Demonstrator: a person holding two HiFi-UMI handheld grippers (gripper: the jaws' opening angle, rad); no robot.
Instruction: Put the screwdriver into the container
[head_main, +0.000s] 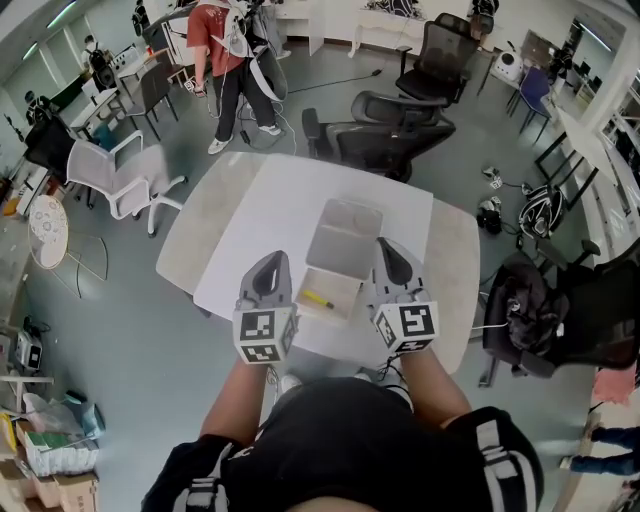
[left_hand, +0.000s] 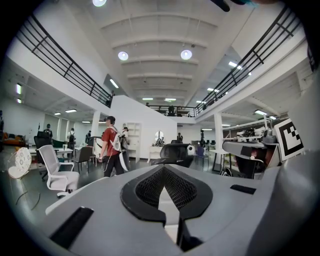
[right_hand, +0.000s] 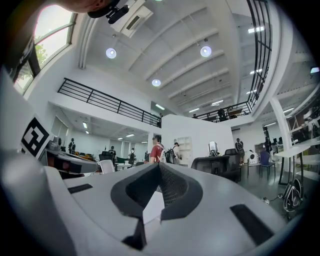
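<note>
A clear plastic container (head_main: 344, 281) stands open on the white table (head_main: 265, 215), its lid (head_main: 345, 236) folded back away from me. A small yellow screwdriver (head_main: 318, 299) lies inside the container, near its front left corner. My left gripper (head_main: 271, 262) hovers just left of the container with its jaws shut and nothing between them. My right gripper (head_main: 388, 250) is level with it on the container's right side, also shut and holding nothing. Both gripper views look up and out over the room, past the left gripper (left_hand: 162, 169) and right gripper (right_hand: 159, 165), and show neither container nor screwdriver.
Black office chairs (head_main: 390, 125) stand beyond the table's far edge, and a white chair (head_main: 115, 175) is at the left. A person (head_main: 225, 60) in a red shirt stands at the back. A black chair with bags (head_main: 560, 310) is on the right.
</note>
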